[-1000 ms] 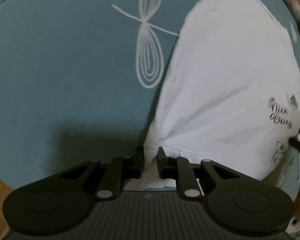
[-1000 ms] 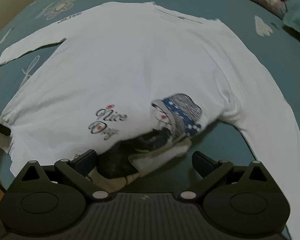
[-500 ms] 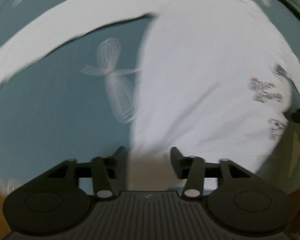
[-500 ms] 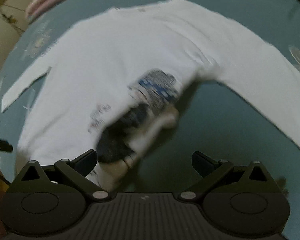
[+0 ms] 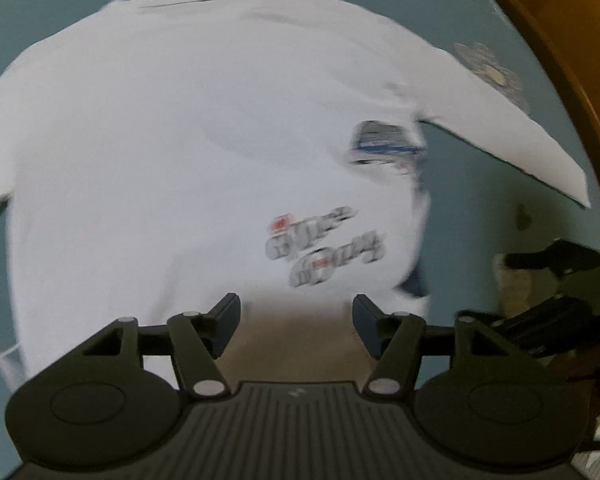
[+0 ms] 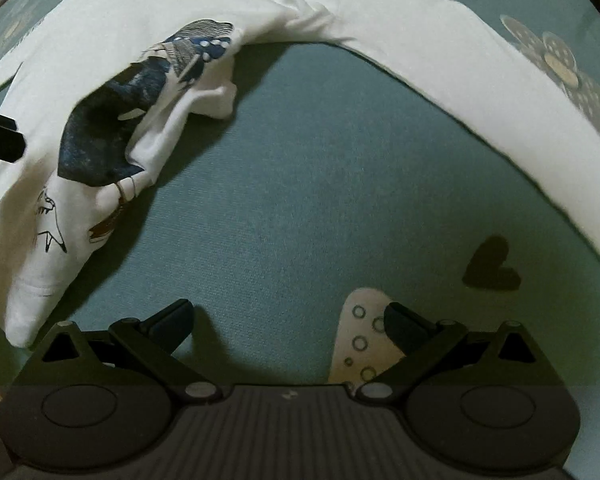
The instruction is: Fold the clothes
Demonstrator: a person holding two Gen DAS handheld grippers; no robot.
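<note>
White long-sleeved shirt (image 5: 172, 128) lies spread front-up on the teal bedspread (image 6: 300, 208), collar at the far end, both sleeves reaching outward.

A second ago the left gripper (image 5: 296, 320) had its fingers pinched on the hem at the shirt's left edge. Half a second ago they had parted, and now they stand wide apart with nothing between them, over the bottom hem with the lettered print (image 5: 324, 248) just ahead. So the cloth is let go and the gripper has swung from the left edge toward the middle of the hem.

The right gripper (image 6: 288, 320) was gaping over the printed picture a second ago. It gapes just the same now, empty, but has moved off to the right and hangs over bare bedspread inside the arch of the right sleeve (image 6: 500, 92).

Beside it, the shirt's right side (image 6: 168, 116) is bunched, with a rumpled flap turned up next to the dark print.

My reading is that the shirt is flat but for that side, and no clean fold shows. That bunched edge would likely spoil a tidy fold if left.
</note>
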